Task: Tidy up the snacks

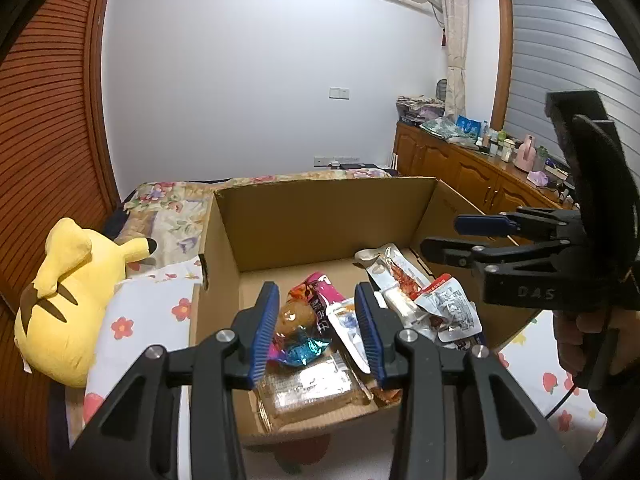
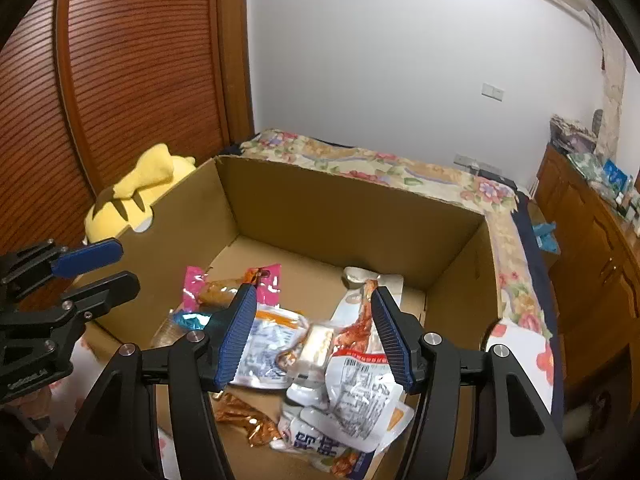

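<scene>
An open cardboard box (image 1: 320, 216) (image 2: 360, 216) sits on the bed and holds several snack packets. Among them are a pink packet (image 1: 320, 296) (image 2: 196, 280), a clear pack of brown cake (image 1: 308, 392), a white pouch with a barcode (image 1: 452, 308) (image 2: 360, 396) and a chicken-leg packet (image 1: 396, 272) (image 2: 360, 320). My left gripper (image 1: 316, 332) is open and empty above the box's near side. It also shows in the right wrist view (image 2: 100, 268). My right gripper (image 2: 312, 336) is open and empty above the packets. It also shows in the left wrist view (image 1: 452, 236).
A yellow plush toy (image 1: 68, 300) (image 2: 132, 196) lies left of the box on the flowered bedding (image 1: 152, 320). A wooden wardrobe (image 1: 48, 140) stands at the left. A wooden cabinet (image 1: 472, 172) with clutter runs along the right wall.
</scene>
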`<state>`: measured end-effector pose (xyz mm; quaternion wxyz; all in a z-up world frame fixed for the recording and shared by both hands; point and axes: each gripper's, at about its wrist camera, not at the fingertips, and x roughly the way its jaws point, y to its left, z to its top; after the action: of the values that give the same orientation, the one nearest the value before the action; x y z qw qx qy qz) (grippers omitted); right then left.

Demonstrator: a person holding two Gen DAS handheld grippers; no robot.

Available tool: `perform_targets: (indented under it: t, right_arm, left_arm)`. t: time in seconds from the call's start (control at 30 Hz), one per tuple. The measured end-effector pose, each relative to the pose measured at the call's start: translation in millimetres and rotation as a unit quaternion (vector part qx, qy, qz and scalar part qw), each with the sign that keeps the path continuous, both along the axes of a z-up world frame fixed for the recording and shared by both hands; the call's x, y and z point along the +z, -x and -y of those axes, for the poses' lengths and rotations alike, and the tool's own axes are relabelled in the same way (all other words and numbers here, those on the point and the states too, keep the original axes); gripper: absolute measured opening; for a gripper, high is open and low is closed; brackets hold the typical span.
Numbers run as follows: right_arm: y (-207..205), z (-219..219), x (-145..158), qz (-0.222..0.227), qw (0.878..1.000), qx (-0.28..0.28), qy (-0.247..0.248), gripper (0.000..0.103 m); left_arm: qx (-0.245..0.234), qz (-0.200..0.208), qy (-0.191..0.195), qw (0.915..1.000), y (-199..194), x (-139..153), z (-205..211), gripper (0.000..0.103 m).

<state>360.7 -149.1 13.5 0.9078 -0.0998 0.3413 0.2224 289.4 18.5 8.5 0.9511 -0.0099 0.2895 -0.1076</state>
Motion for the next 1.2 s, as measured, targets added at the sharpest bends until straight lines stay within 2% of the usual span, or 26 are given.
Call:
perform_targets:
  t: [0.33, 0.67, 0.83, 0.9, 1.0, 1.2]
  right_arm:
    - [38, 10, 15, 0.020, 1.000, 0.003, -0.022, 0.061]
    - [91, 22, 42, 0.064, 0.997, -0.012, -0.037, 0.065]
    - [116, 27, 52, 0.083, 0.995, -0.018, -0.047, 0.067]
    - [124, 29, 56, 0.089, 0.995, -0.019, -0.051, 0.068]
    - [136, 32, 63, 0.100, 0.993, -0.022, -0.057, 0.070]
    - [161, 39, 77, 0.128, 0.989, -0.035, -0.065, 0.082]
  left_arm:
    - [0.007, 0.014, -0.014, 0.9998, 26, 13, 2, 0.040]
    - [0.018, 0.054, -0.027, 0.9980, 70, 41, 9, 0.050]
    - [0.023, 0.073, -0.029, 0.9966, 93, 53, 9, 0.063]
    - [0.025, 0.083, -0.027, 0.9958, 103, 57, 9, 0.078]
    - [0.034, 0.097, -0.031, 0.9942, 118, 65, 9, 0.086]
    - [0.054, 0.109, -0.042, 0.9917, 139, 74, 10, 0.091]
